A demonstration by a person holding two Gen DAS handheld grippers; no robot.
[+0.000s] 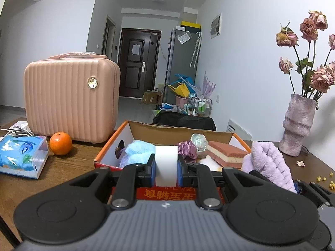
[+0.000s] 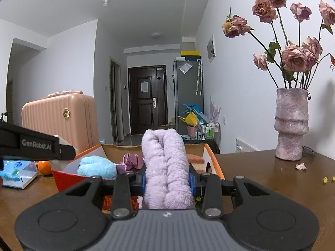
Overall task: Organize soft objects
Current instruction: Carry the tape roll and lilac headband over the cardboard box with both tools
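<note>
Centre of both views: orange-rimmed cardboard box holding blue towel and layered sponge. Lower centre, right gripper clamps lilac fleece towel; left gripper clamps white sponge block.

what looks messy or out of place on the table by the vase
A fallen petal and small yellow crumbs lie scattered on the table near the vase; its roses look dried and drooping.
</note>
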